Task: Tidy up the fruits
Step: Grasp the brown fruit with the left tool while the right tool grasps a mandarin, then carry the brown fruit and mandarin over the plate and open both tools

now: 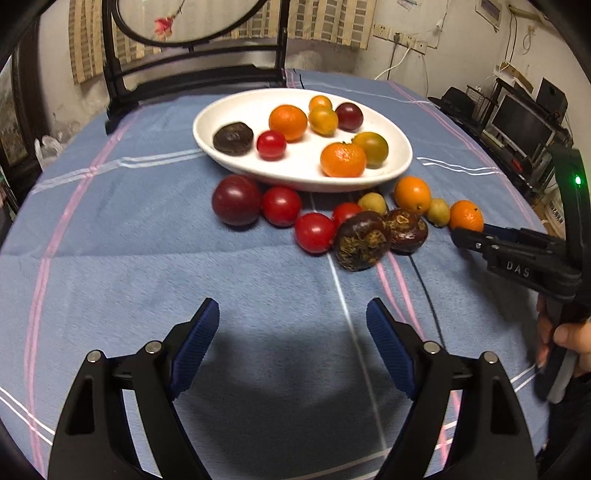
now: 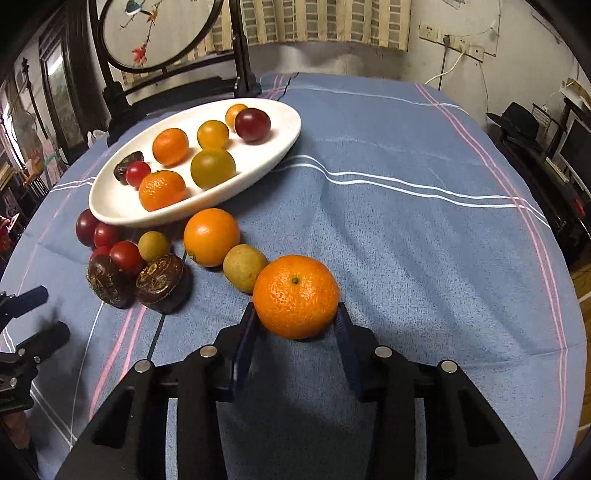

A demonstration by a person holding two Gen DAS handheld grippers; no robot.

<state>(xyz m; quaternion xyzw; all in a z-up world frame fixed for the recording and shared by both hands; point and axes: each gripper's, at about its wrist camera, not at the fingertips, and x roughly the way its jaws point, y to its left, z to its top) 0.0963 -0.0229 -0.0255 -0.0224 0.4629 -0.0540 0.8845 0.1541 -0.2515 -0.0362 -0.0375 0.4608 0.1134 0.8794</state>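
Right gripper [image 2: 295,317] lowered over blue cloth [image 2: 406,258], blue pads touching both flanks of a mandarin [image 2: 295,295] that rests on the cloth; jaws narrowed onto the fruit. Mandarin at the near end of a loose row: green-brown small fruit [image 2: 244,267] touching it on the left, then an orange [image 2: 211,236] just beyond, close to the plate rim. Farther left, two dark brown mangosteen-like fruits [image 2: 160,282] side by side, a second small green fruit [image 2: 153,245] behind them, red tomatoes [image 2: 125,255] and a dark plum [image 2: 85,227] against the plate's near edge.

White oval plate [image 2: 110,206] on the cloth beyond the row, holding two mandarins, two yellow-green tomatoes, a small orange fruit, a dark red plum, a red cherry tomato and a dark wrinkled fruit, spread apart or lightly touching.

Left gripper [image 1: 291,332] held above bare cloth, jaws wide, nothing between the ribbed blue pads [image 1: 195,343]; well apart from the fruit cluster ahead. Seen from the left wrist view: right gripper entering from the right edge, a hand [image 1: 569,343] on its handle, tips at the mandarin.

Dark wooden stand with round embroidered panel [image 2: 155,33] behind the plate.
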